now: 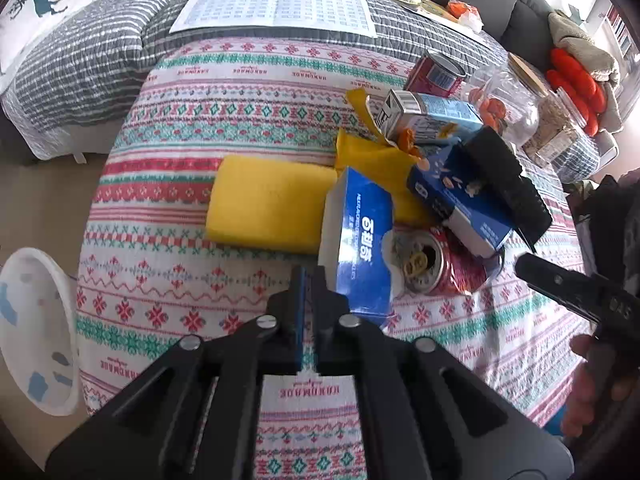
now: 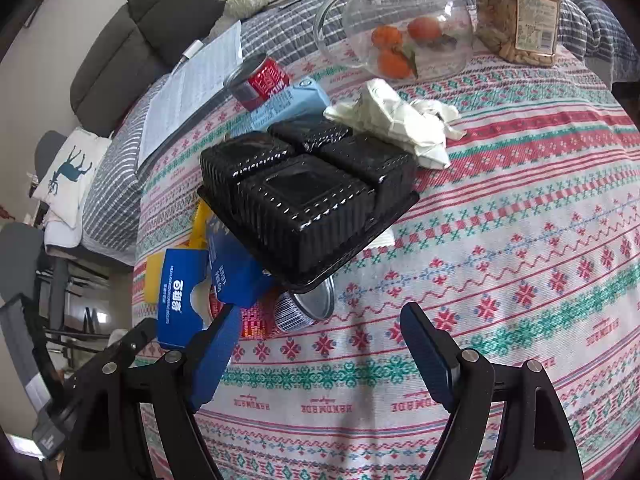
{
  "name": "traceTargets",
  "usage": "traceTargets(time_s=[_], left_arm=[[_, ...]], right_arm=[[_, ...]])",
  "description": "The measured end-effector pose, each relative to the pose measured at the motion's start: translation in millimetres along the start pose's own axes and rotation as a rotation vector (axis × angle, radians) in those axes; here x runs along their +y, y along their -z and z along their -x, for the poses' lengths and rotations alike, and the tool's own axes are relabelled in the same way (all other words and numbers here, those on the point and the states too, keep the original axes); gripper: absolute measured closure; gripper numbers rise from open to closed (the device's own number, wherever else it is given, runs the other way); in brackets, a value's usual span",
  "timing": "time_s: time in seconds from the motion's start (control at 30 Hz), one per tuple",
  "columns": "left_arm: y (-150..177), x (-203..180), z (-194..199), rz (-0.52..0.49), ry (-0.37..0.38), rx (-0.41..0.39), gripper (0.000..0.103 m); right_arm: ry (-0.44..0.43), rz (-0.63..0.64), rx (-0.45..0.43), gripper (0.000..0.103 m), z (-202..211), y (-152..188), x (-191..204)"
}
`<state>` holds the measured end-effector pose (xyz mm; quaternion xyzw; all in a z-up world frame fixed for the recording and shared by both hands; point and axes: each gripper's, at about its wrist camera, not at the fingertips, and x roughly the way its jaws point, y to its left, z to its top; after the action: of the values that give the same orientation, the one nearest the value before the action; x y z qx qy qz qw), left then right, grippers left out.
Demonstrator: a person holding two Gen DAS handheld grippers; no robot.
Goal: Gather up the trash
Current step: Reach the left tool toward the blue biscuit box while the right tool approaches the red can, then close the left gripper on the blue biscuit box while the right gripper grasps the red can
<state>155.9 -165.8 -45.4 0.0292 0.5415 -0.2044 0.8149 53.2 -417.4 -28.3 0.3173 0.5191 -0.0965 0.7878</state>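
Blue carton (image 1: pixel 362 240) is seen just right of the nearly closed, empty left claw (image 1: pixel 310 276), long axis running upward in frame; right claw (image 2: pixel 320 344) is held apart, farther off.

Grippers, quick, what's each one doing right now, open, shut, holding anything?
Left gripper: jaws nearly shut, nothing visibly between them; blue box just beside.
Right gripper: jaws open, empty.
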Motion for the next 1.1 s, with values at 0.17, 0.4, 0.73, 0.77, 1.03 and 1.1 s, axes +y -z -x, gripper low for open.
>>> traceTargets(time_s=[0.17,0.4,0.73,0.77,1.03,1.1], left_arm=[[3.7,2.4,5.1,-0.003,-0.004,-0.014,0.043],[-0.6,-8.7,-3.9,-0.004,0.024,0.013,0.043],[-3.4,-25.8,-8.5,0.025,0.14,0.019,0.061],[-3.6,-28.6,-5.8,0.02,0.161,0.015,0.083],[-0.7,-14.9,0.0,0.052,0.138,0.018,0.101],[2.2,-7.3,8.1,0.067,0.143,0.009,0.102]], right_arm=[[0.028,-0.001,-0.004,0.02,-2.4,-3.4,2.7],[0.046,-0.032,-0.017,0.02,5.6,-5.5,-10.4],[0.064,-0.054,-0.017,0.02,21.8,-0.7,-34.2],[0.065,-0.055,-0.017,0.02,23.4,0.0,-36.4],[0.067,-0.017,0.013,0.02,16.5,6.8,-24.5],[0.07,0.003,0.022,0.02,11.8,9.1,-15.6]])
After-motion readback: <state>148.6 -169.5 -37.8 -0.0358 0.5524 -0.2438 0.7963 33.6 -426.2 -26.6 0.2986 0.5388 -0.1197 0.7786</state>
